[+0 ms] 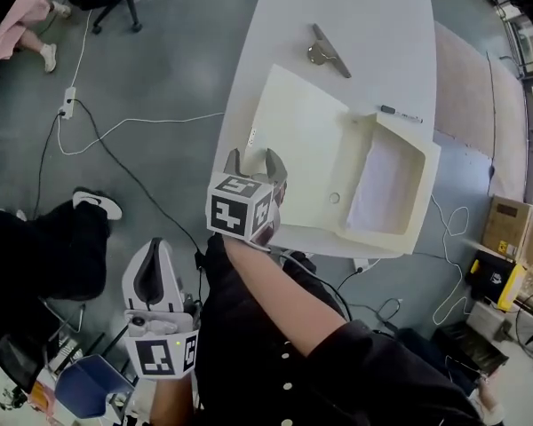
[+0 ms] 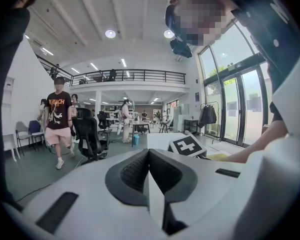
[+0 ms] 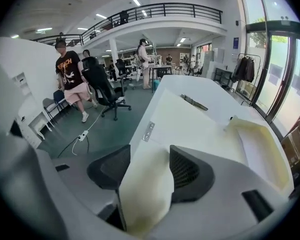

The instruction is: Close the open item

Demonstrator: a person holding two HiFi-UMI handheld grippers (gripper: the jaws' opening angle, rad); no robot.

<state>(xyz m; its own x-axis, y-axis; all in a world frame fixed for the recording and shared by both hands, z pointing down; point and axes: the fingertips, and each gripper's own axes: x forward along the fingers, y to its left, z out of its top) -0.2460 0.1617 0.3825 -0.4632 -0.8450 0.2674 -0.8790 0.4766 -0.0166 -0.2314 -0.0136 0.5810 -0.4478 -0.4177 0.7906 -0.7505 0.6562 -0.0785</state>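
A cream box [image 1: 409, 204] stands open on the white table [image 1: 355, 16], its lid [image 1: 302, 149] swung out flat to the left. My right gripper [image 1: 251, 160] is at the lid's near left corner. In the right gripper view the lid's edge [image 3: 145, 194] fills the gap between both pads, with the box base [image 3: 262, 149] beyond to the right. My left gripper [image 1: 156, 248] hangs low beside the person, off the table, pointing up into the room. Its jaws [image 2: 149, 151] meet with nothing between them.
A metal tool [image 1: 329, 51] and a pen [image 1: 400, 114] lie on the table behind the box. Cables and a power strip [image 1: 67, 105] trail over the floor at the left. Cardboard boxes [image 1: 511, 229] stand at the right. A person [image 2: 57, 119] walks near an office chair [image 2: 90, 136].
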